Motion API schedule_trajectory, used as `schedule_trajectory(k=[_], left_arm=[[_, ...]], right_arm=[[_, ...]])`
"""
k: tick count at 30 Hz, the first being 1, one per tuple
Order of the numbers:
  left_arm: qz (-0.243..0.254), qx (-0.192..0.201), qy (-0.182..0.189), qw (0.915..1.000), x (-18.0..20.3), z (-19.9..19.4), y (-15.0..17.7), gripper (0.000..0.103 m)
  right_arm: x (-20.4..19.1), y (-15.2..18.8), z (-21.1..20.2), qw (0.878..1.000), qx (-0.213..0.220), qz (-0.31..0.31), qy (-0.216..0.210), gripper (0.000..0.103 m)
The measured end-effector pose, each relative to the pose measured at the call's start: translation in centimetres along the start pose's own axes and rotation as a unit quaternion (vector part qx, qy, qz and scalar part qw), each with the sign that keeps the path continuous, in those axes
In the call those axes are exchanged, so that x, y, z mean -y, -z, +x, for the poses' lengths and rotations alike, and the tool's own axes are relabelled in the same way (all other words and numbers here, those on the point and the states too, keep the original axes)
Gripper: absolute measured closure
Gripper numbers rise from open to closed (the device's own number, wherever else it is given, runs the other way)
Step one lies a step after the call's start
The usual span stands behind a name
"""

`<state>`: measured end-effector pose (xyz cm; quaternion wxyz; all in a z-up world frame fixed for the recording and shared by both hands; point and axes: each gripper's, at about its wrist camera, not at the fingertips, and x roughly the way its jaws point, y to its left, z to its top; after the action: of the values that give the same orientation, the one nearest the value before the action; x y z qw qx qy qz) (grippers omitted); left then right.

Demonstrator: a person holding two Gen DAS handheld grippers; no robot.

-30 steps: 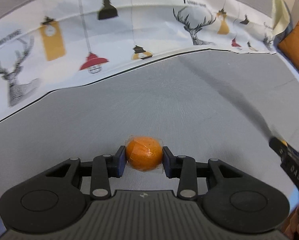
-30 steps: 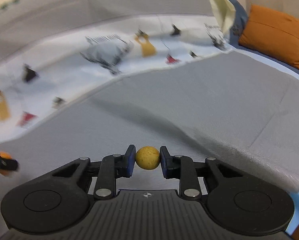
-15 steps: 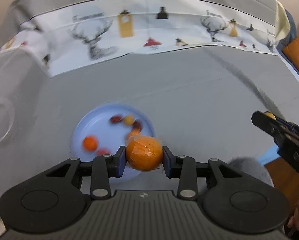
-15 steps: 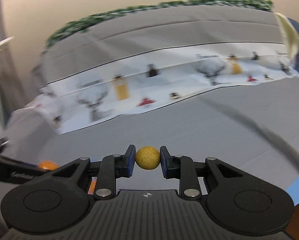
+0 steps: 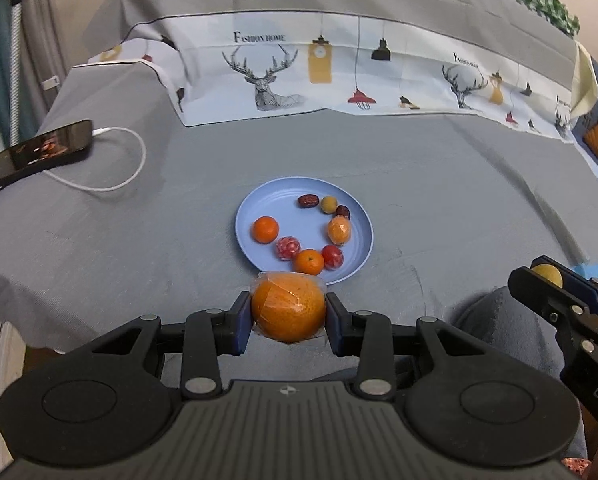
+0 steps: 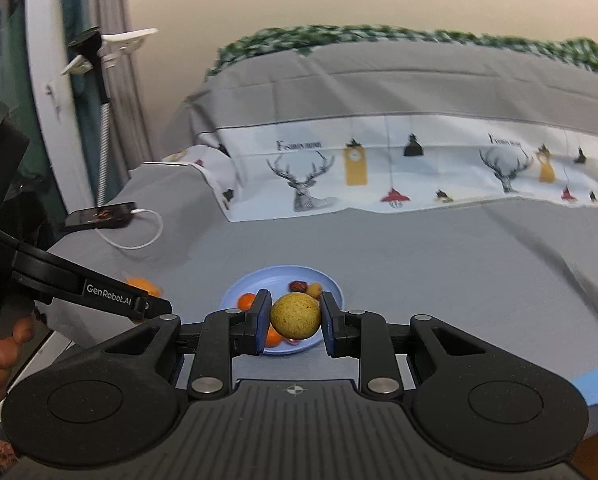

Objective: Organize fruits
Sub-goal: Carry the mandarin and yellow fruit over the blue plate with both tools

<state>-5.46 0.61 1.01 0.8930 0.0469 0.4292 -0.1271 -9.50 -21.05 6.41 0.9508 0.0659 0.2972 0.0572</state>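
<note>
A: Two grips? Left gripper (image 5: 289,317) clamps a wrapped orange (image 5: 287,306); right gripper (image 6: 295,322) clamps a small yellow fruit (image 6: 295,316).

B: Blue plate (image 5: 255,208) lies just beyond both jaws. Readable: "GenRobot.AI", "FASHION HOME".

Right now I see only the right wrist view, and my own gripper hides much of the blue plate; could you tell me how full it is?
Observer: Eight fruits lie in a ring on the blue plate; its centre is bare.
Operator: Thank you. My right gripper holds a yellow fruit; what is in the left one?
Observer: The left gripper is shut on a wrapped orange, in clear film, seen just in front of the plate's near rim.
</note>
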Motion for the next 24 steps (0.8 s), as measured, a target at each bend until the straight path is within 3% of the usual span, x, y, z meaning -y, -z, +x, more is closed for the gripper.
schedule_trajectory(k=[8,24], left_arm=[[-0.016,0.028,0.004,0.9995,-1.0,-2.2,0.6,0.062],[-0.017,0.039,0.003,0.9991,-1.1,-2.7,0.7,0.062]], right_arm=[[-1.9,-0.2,-1.1,1.0,0.014,-0.024,-0.001,0.076],[-1.6,0.1,-1.1,1.0,0.007,-0.023,-0.002,0.076]])
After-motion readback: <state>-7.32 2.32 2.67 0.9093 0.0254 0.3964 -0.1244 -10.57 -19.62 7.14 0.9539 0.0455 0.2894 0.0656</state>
